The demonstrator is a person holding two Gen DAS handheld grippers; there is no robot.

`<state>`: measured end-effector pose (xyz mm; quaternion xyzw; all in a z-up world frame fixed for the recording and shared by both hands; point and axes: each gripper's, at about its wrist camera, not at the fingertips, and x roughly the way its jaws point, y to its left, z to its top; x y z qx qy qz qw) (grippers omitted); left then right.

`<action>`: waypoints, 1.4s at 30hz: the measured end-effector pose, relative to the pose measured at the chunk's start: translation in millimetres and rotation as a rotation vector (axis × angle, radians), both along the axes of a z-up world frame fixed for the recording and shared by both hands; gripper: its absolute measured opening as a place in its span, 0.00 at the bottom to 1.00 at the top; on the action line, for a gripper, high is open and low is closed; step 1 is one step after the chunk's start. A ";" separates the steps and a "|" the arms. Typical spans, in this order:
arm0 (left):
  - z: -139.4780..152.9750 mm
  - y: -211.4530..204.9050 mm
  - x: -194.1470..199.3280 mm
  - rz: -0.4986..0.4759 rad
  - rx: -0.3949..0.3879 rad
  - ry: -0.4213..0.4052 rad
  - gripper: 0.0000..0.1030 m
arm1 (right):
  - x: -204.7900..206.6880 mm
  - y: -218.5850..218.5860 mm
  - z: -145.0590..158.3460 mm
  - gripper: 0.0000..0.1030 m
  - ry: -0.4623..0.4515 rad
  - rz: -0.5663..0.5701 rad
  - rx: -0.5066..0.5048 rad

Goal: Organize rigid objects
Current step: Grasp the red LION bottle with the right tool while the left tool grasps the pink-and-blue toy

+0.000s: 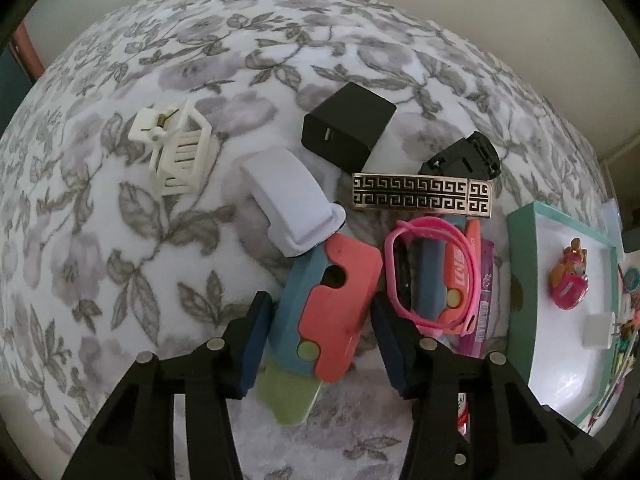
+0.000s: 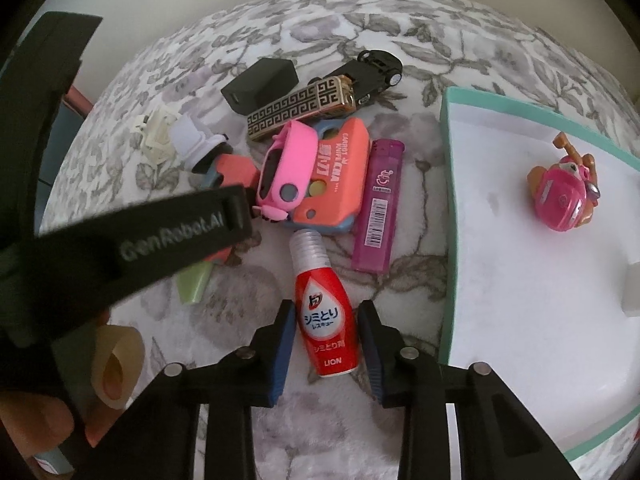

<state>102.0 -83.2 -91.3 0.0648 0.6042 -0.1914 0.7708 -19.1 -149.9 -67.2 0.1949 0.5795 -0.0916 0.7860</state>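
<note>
- Nearest in the right wrist view, the right gripper (image 2: 325, 350) straddles a small red stain-remover bottle (image 2: 326, 316) lying on the floral cloth (image 2: 240, 40); its blue pads sit right at the bottle's sides, but I cannot tell whether they press yet.
- That bottle looks light, stiff plastic with a glossy, probably slippery label; the straight lower body is the sensible place to hold, not the tapering neck.
- Likewise, the left gripper (image 1: 316, 344) brackets a coral-and-blue toy knife (image 1: 328, 308) with a green blade tip; gaps show on both sides, so the jaws are not closed on it.
- I judge the knife rigid and light; across its wide coral body is the best grip, since the thin blade could flex.
- Just beyond lie a pink wristband (image 1: 432, 272), a purple lighter (image 2: 378, 204) and a patterned gold bar (image 1: 420, 196).
- Farther off sit a black charger (image 1: 348, 128) and a white toy chair (image 1: 172, 148).
- To the right, the teal-rimmed tray (image 2: 448, 160) holds a pink toy figure (image 2: 564, 192).
</note>
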 end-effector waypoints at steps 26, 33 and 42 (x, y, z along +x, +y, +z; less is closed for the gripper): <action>6.7 17.0 -41.4 -0.051 0.131 0.016 0.45 | -8.7 7.9 -1.3 0.31 0.029 0.016 -0.015; 4.4 16.6 -44.8 -0.045 0.126 0.002 0.46 | -6.9 20.6 -1.1 0.31 0.035 0.044 -0.071; 8.4 18.2 -44.2 -0.045 0.123 -0.001 0.46 | -6.9 39.0 -2.8 0.31 0.031 0.078 -0.129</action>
